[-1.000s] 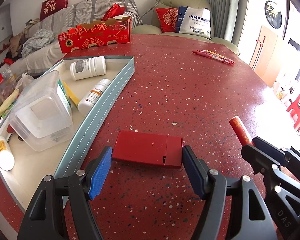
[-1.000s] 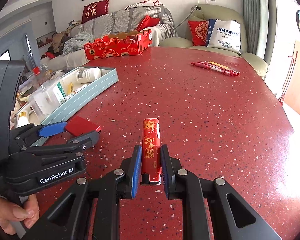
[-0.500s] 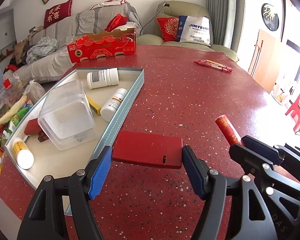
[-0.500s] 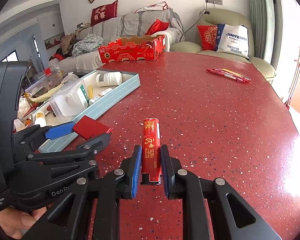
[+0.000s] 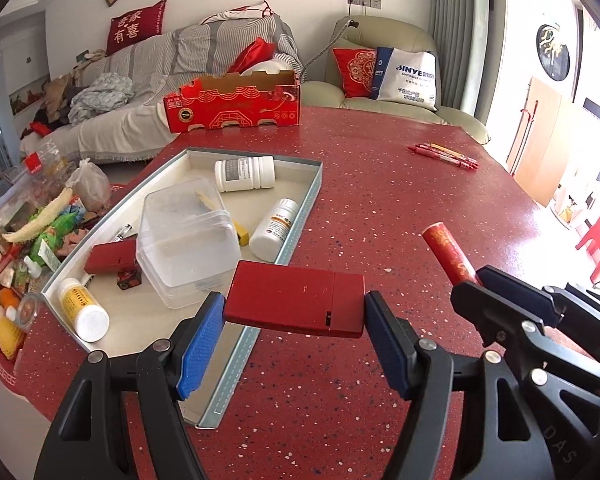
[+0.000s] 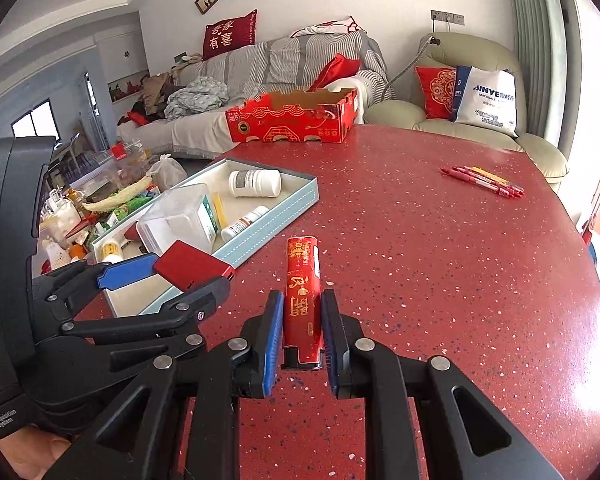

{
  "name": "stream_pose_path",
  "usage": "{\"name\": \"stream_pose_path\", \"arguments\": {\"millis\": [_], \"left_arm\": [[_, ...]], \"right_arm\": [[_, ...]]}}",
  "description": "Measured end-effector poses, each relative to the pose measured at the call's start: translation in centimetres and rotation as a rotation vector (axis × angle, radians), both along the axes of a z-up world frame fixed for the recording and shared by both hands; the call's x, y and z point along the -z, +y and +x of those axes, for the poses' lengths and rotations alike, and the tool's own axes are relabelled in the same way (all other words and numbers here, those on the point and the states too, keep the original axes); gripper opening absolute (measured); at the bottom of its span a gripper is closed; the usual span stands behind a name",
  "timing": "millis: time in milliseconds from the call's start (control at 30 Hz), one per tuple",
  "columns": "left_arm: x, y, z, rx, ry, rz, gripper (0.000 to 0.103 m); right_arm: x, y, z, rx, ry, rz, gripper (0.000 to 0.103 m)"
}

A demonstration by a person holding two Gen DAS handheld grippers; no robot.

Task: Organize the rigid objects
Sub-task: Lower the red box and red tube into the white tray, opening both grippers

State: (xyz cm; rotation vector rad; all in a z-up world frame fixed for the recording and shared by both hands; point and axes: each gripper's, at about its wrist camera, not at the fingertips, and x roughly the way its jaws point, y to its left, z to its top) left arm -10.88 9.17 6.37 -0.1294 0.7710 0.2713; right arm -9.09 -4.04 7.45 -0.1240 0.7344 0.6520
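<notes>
My left gripper (image 5: pixel 294 340) is shut on a flat red box (image 5: pixel 296 304), held above the near right edge of the pale blue tray (image 5: pixel 300 220); the box also shows in the right wrist view (image 6: pixel 194 266). My right gripper (image 6: pixel 300 338) is shut on a red cylinder with gold characters (image 6: pixel 302 296), held above the red table to the right of the tray; the cylinder shows in the left wrist view (image 5: pixel 448 252). The tray holds a clear plastic container (image 5: pixel 184 240), white pill bottles (image 5: pixel 244 174), and another red box (image 5: pixel 110 256).
A red cardboard box (image 5: pixel 236 106) stands at the table's far edge. Red pens (image 5: pixel 444 156) lie at the far right. A cluttered side surface with bags and snacks (image 5: pixel 40 220) sits left of the table. Sofa and armchair stand behind.
Both grippers have risen from the table with their objects and shifted left; the flat red box now hangs over the tray's edge.
</notes>
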Motion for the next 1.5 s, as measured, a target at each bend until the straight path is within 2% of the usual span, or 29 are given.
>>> {"name": "stream_pose_path", "arguments": {"millis": [167, 500, 700, 1100, 1500], "left_arm": [[-0.5, 2.1, -0.6, -0.037, -0.007, 0.001, 0.073], [-0.5, 9.6, -2.0, -0.158, 0.008, -0.022, 0.073], [-1.0, 12.2, -1.8, -0.184, -0.003, -0.019, 0.073], [-1.7, 14.7, -0.1, -0.17, 0.007, -0.076, 0.073], [-1.9, 15.4, 1.0, -0.165, 0.015, -0.067, 0.073]], "right_arm": [[-0.5, 2.3, 0.4, -0.037, -0.007, -0.002, 0.02], [-1.5, 7.8, 1.6, -0.123, -0.024, -0.001, 0.02], [-2.0, 10.9, 2.5, -0.159, -0.035, -0.011, 0.02], [-2.1, 13.5, 4.4, -0.169, -0.015, -0.037, 0.02], [-2.1, 14.3, 5.2, -0.169, -0.007, -0.04, 0.02]]}}
